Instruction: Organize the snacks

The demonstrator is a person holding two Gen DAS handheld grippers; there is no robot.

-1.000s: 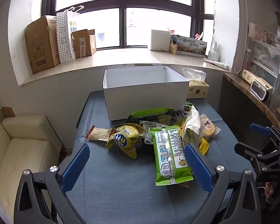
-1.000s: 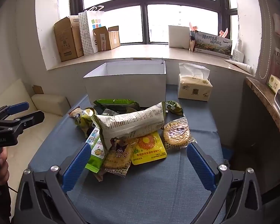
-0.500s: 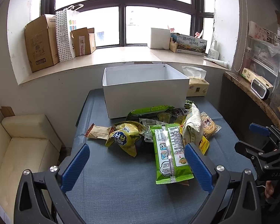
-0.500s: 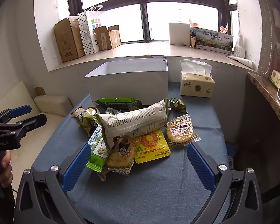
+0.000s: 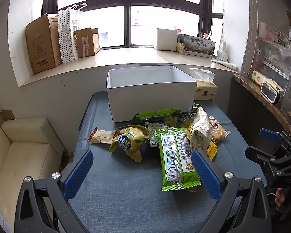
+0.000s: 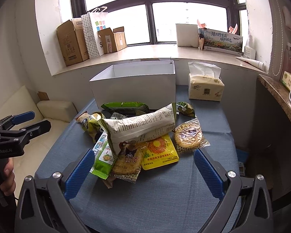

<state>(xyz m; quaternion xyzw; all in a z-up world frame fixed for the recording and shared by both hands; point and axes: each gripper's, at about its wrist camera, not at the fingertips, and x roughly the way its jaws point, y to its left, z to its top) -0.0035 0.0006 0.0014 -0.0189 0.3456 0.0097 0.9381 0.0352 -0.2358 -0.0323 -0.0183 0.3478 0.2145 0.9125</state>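
On the blue cloth-covered bench (image 5: 126, 198), a heap of packaged snacks lies just in front of the open white cardboard box (image 5: 151, 95), which stands at 12 o'clock. The long green foil packet (image 5: 176, 159) lies nearest the left tool (image 5: 141, 172), whose 2 blue-padded fingers gape wide around nothing. The right tool (image 6: 143, 172) is equally wide apart and empty, with the white printed crisp bag (image 6: 141, 128) topping the heap ahead. A beige tissue pack (image 6: 204, 89) sits at 1 o'clock.

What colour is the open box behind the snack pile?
White box, inside and out; clearest in the left wrist view.
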